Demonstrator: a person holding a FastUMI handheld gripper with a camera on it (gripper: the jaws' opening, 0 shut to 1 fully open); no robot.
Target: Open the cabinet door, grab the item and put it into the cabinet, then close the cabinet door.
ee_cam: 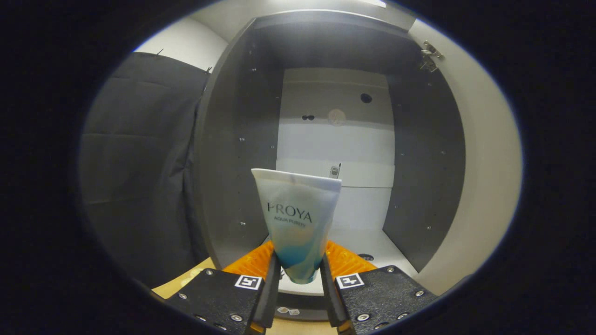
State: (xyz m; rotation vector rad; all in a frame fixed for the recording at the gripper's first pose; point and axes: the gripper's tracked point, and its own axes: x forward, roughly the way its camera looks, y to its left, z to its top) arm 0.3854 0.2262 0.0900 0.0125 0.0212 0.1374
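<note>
My gripper (299, 270) is shut on a white-and-blue cosmetic tube (296, 218), which stands upright between the fingers with its flat crimped end up and its blue lower end pinched by both pads. Straight ahead is the open cabinet (233, 153), with dark grey side walls, a pale back panel and a white floor (363, 242). The tube sits at the cabinet's front opening, just above the front lip of its floor. The cabinet door (484, 177) is swung wide open on the right, its pale inner face and a metal hinge (430, 56) showing near the top.
A black cloth wall (139, 172) hangs left of the cabinet. A wooden tabletop (186, 281) shows below the cabinet's left corner. Small holes and a round fitting mark the cabinet's back panel (335, 116).
</note>
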